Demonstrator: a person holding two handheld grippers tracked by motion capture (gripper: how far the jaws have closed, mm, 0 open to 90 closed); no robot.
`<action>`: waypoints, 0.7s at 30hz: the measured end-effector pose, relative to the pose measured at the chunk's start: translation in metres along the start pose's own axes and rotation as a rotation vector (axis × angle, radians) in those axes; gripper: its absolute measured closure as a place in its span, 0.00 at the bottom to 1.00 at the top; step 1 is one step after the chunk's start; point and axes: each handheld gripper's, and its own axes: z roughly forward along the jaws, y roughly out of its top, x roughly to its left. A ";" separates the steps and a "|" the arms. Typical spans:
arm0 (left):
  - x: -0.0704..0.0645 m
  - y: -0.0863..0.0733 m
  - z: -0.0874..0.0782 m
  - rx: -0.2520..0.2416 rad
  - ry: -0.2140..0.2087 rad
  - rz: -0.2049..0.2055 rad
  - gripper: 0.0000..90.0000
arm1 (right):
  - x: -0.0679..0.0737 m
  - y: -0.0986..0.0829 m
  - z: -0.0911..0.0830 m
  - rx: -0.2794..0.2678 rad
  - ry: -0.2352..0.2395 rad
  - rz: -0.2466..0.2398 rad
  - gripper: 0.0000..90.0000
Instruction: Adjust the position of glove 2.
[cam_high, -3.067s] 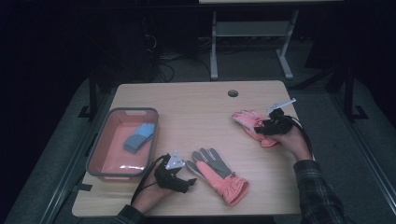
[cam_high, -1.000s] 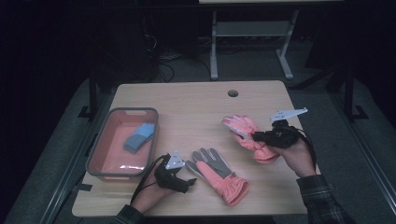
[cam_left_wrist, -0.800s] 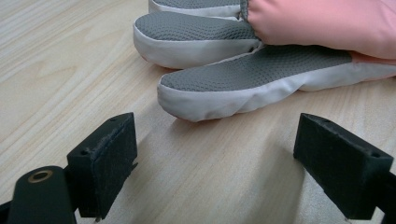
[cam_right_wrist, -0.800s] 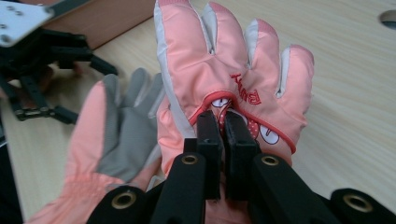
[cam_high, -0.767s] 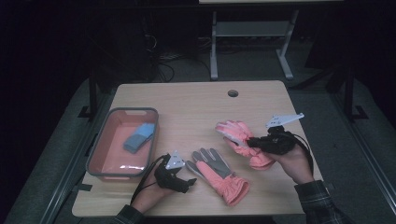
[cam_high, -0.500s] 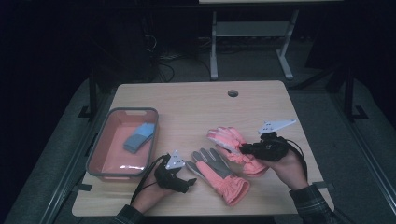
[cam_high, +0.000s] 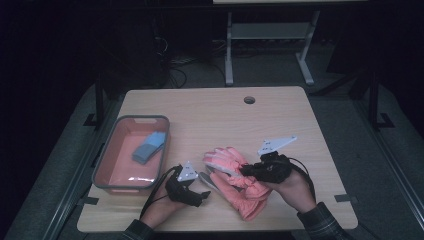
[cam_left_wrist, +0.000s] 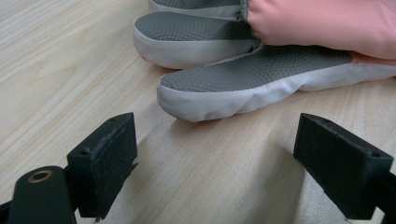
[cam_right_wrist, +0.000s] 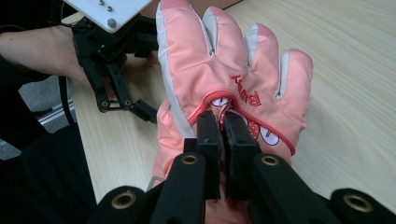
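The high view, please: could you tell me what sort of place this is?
Probably a lab or recording workstation: a plain wooden table with a cable hole, a metal stand behind, and loose cables on a dark floor.

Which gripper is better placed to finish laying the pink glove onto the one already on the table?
The right gripper: its jaws are shut on the back of the pink glove, held over the lower glove. The left gripper rests open on the table, holding nothing.
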 end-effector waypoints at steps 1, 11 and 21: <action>0.000 0.000 0.000 0.000 0.000 0.000 0.14 | 0.002 0.000 0.002 0.004 0.001 0.001 0.96; 0.000 0.000 0.000 -0.001 -0.001 -0.001 0.14 | 0.009 0.000 0.015 0.025 -0.007 0.010 0.96; 0.000 0.000 0.000 -0.002 -0.002 0.001 0.14 | 0.014 -0.002 0.029 0.080 -0.004 -0.017 0.81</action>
